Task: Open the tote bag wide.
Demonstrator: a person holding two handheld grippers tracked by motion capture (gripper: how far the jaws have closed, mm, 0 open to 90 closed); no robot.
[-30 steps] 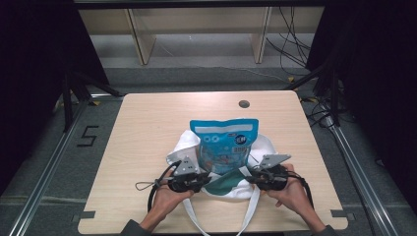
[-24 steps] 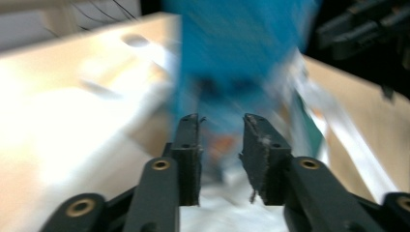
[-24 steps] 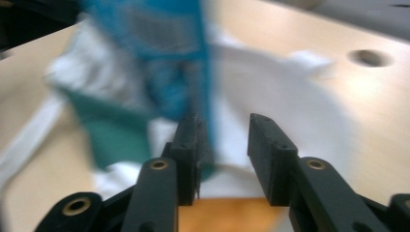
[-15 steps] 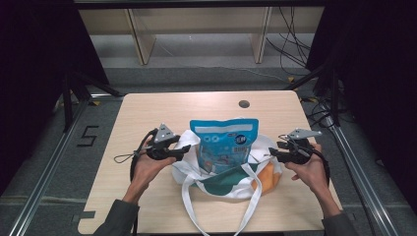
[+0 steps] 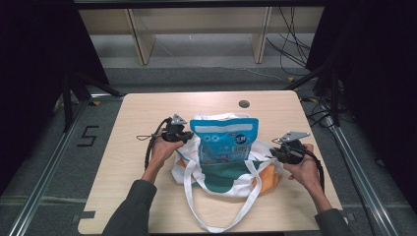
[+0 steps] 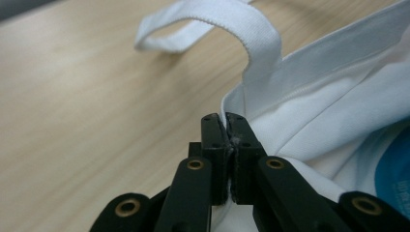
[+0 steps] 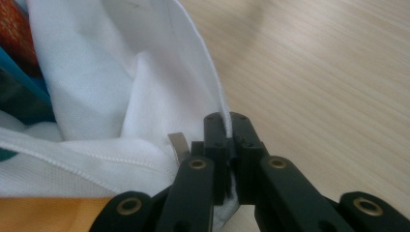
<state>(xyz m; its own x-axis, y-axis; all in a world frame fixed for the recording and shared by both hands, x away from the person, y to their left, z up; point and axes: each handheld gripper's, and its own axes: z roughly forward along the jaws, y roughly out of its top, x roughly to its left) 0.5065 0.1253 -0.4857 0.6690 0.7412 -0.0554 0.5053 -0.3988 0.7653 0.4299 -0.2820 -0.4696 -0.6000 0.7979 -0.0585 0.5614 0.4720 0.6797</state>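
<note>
A white tote bag with green and orange panels lies on the wooden table. A blue snack pouch stands upright in its mouth. My left gripper is at the bag's left edge. Its jaws have just been closing and now pinch the white rim, as the left gripper shows up close. My right gripper is at the bag's right edge. The right gripper has also just been closing and pinches the white fabric.
The bag's long white strap loops toward the table's near edge. A small dark round spot marks the table's far side. Wooden shelf legs stand on the floor behind, with metal rails beside the table.
Both hands moved apart from the bag's near middle to its two sides. The left one went farther, up and away from the person. Both pairs of jaws have closed on the bag's rim.
</note>
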